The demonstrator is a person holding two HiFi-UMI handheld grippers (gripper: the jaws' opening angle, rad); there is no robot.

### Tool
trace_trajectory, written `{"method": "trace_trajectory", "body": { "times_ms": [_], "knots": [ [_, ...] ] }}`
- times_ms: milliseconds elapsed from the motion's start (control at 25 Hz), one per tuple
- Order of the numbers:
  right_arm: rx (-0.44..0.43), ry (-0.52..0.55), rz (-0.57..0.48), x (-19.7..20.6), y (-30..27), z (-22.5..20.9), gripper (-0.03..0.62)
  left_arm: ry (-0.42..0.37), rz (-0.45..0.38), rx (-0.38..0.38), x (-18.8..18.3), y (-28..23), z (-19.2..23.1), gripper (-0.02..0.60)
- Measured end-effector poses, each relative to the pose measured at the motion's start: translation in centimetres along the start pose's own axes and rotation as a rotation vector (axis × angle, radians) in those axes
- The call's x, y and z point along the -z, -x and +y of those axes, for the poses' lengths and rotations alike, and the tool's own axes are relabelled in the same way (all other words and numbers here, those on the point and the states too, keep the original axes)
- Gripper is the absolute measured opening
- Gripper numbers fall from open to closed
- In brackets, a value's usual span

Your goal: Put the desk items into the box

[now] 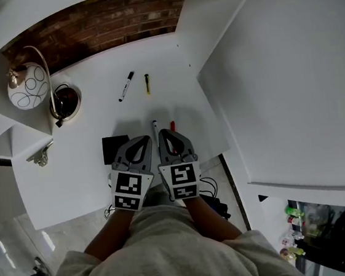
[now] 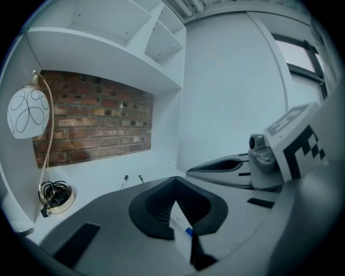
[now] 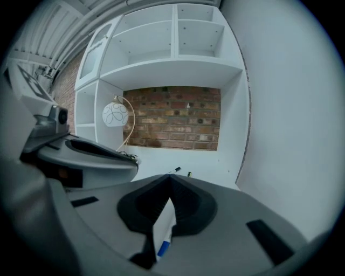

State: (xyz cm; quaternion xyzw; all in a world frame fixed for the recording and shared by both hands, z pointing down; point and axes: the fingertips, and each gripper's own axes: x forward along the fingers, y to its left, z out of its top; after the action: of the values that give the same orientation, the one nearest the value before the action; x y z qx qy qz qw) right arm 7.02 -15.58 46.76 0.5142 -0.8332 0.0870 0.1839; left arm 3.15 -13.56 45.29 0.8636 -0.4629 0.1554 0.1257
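**Both grippers parked at the desk edge, nothing picked up yet**

I'm at the opening step. My left gripper point(image 1: 143, 140) and right gripper point(image 1: 164, 132) sit side by side over the near edge of the desk point(image 1: 90, 122). Both have their jaws pressed together and neither is carrying anything.

The items are all out on the desk. A white pen point(image 1: 154, 126) and a red pen point(image 1: 172, 126) lie just ahead of my tips. A black marker point(image 1: 126, 86) and a small yellow-handled tool point(image 1: 147, 83) lie further back, well apart from me. Just left of my left gripper is a black square thing point(image 1: 114, 148). I take it for the box, though I can't tell from here.

Next, as I judge it, I need to spread one pair of jaws, drop over the nearest pen across its barrel, and pinch it low. It's thin and could roll.

Only the head view shows the black square and the red pen. The gripper views add the brick back wall, the shelves and the other gripper alongside. Through each closed slit there's a sliver of white with a blue band, probably the white pen underneath.
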Motion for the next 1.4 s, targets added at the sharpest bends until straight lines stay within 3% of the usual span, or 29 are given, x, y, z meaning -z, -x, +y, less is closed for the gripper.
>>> {"method": "trace_trajectory", "body": {
  "times_ms": [640,1120,1240,1400],
  "knots": [
    [-0.062,-0.063,0.207,6.1,-3.3,-0.3,0.017,0.076,0.195,0.032,3.8,-2.9,0.4,0.005],
    [-0.131,-0.133,0.415,10.7,-5.0,-0.3,0.023,0.101,0.271,0.019,4.6,-4.1,0.8,0.005],
    [-0.142,-0.153,0.467,11.6,-5.6,-0.4,0.097,0.097,0.289,0.016,4.7,-4.3,0.9,0.005],
    [-0.155,-0.18,0.533,12.9,-6.2,-0.4,0.098,0.097,0.311,0.011,4.9,-4.5,1.0,0.005]
  ]
}}
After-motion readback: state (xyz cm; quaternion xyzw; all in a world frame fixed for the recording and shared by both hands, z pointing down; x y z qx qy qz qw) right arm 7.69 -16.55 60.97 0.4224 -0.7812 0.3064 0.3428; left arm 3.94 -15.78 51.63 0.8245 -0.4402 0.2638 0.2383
